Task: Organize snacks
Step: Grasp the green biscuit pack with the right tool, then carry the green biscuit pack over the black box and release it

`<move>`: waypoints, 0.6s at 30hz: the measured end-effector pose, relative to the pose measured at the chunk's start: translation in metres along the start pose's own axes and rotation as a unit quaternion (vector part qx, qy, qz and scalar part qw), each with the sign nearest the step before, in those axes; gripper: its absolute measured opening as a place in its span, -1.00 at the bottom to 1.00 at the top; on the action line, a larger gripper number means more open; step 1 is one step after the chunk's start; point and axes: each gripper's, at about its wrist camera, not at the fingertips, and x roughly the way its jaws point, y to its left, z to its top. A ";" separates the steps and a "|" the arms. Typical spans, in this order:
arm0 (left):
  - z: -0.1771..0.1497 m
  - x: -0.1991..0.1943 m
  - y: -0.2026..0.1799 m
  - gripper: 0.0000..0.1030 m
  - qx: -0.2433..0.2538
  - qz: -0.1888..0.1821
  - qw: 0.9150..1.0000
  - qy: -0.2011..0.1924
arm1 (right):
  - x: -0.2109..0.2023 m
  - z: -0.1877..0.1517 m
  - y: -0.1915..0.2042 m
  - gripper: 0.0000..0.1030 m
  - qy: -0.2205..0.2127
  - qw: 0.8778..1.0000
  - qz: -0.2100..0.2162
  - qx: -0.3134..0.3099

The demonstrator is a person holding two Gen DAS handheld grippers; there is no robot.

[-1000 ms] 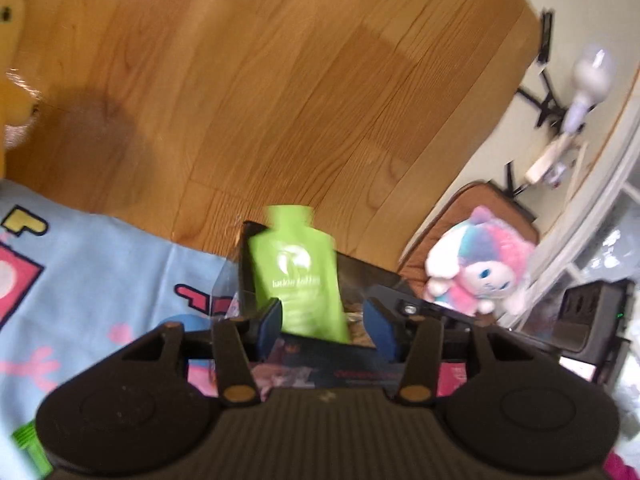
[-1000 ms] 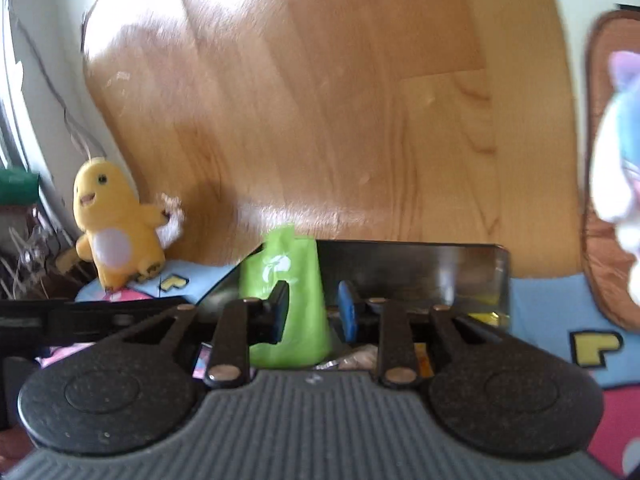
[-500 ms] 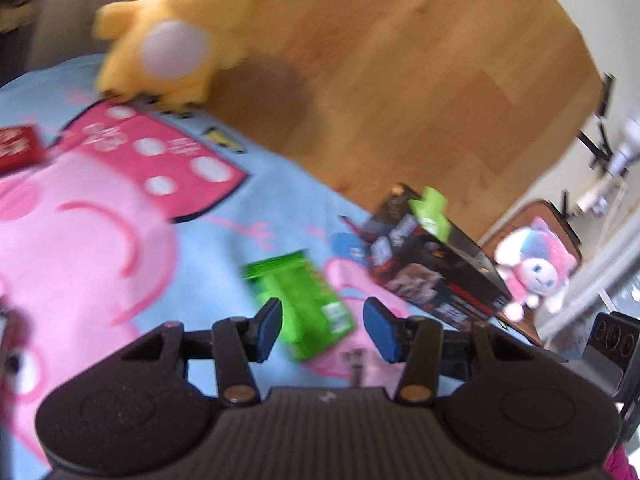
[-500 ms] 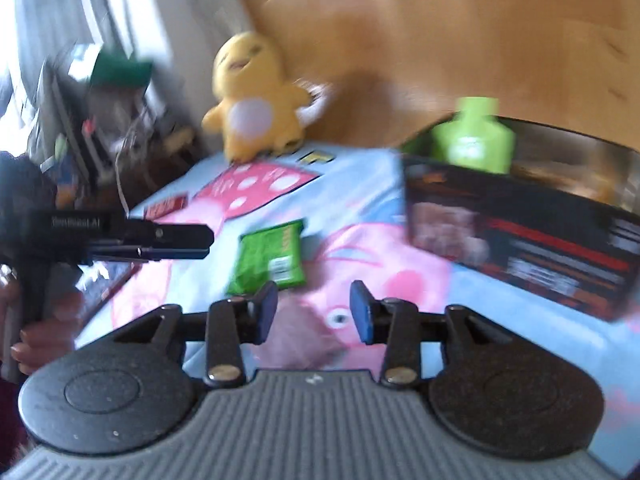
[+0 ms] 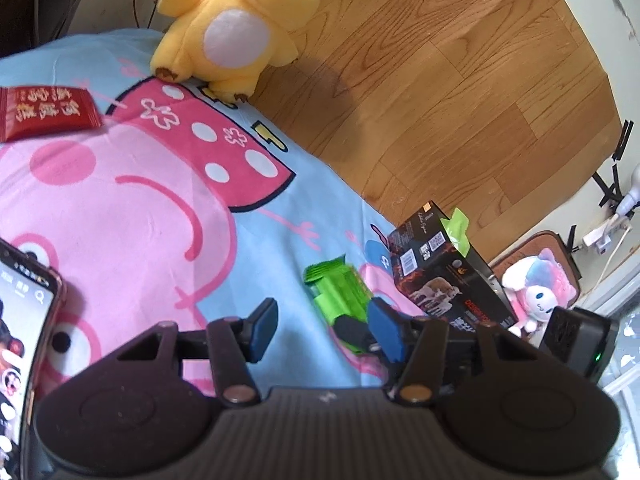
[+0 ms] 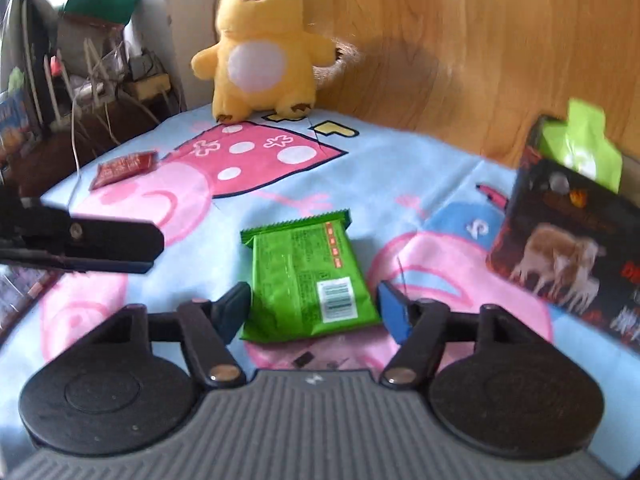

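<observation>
While the green snack packet (image 6: 310,280) lies flat on the cartoon blanket (image 6: 400,168):
Right gripper (image 6: 312,310): jaws just widened, bracketing the packet's near end, pads not pressing.
Long axis: runs away from the gripper, straight along its fingers.
Left gripper (image 5: 322,330): parted, empty, packet off to its right.
Nearer hand: judged the right.
Likely destination: black box (image 6: 568,236), right of the packet.
</observation>
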 end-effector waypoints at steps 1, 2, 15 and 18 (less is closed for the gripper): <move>0.000 0.000 0.001 -0.01 -0.006 -0.009 1.000 0.002 | -0.006 0.000 -0.017 0.24 0.004 0.997 0.049 0.066; -0.001 0.001 0.001 -0.01 -0.011 -0.020 1.000 0.004 | -0.011 -0.002 -0.037 0.24 0.009 0.983 0.110 0.147; -0.022 0.031 -0.090 0.44 0.042 -0.167 0.984 0.048 | -0.072 -0.106 -0.129 0.21 -0.016 0.770 0.394 0.501; -0.026 0.035 -0.117 -0.05 0.068 -0.167 0.983 0.044 | -0.083 -0.104 -0.134 0.20 -0.029 0.766 0.405 0.499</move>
